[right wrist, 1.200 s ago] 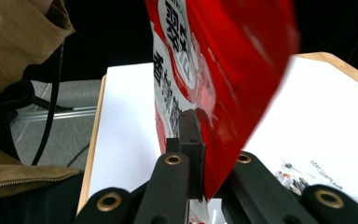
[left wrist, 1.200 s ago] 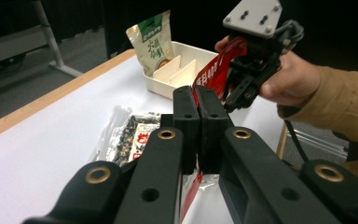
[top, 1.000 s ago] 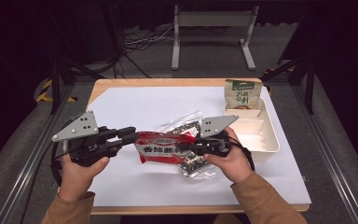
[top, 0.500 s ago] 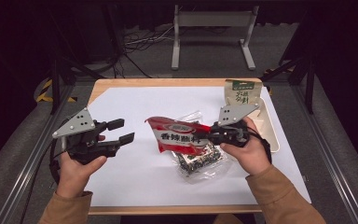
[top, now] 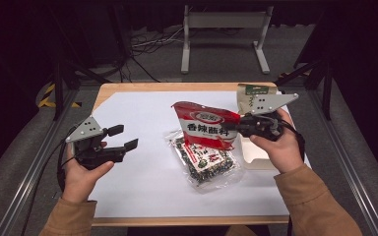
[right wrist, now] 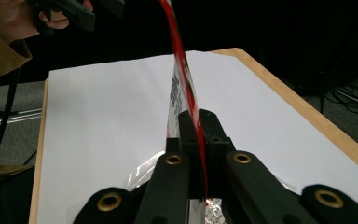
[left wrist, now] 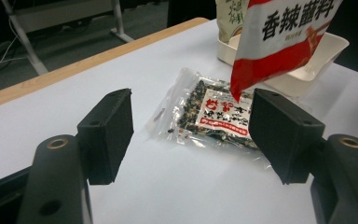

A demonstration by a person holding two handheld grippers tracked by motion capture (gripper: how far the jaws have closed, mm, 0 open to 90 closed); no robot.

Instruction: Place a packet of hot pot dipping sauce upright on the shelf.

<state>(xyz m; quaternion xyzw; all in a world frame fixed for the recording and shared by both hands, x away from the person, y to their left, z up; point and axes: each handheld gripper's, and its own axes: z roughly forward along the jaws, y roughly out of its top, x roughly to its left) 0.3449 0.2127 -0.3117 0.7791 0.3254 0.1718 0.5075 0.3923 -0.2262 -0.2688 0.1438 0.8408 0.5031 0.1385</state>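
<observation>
A red and white sauce pouch hangs upright over the middle of the table. My right gripper is shut on its right edge. In the right gripper view the pouch stands edge-on, pinched between the jaws. A clear packet of dark seeds lies flat on the white sheet below it. My left gripper is at the left, off the pouch; its jaws have just been opening and nothing is between them. Past the open left gripper I see the seed packet and the pouch's lower corner.
A white tray sits at the right edge of the sheet, with a beige and green pouch standing at its far end. The wooden table edge runs along the back. Bare white sheet lies in front of the left gripper.
The left gripper let go of the red pouch, opened and drew back to the left. The right gripper lifted the pouch up and to the right, off the seed packet.
</observation>
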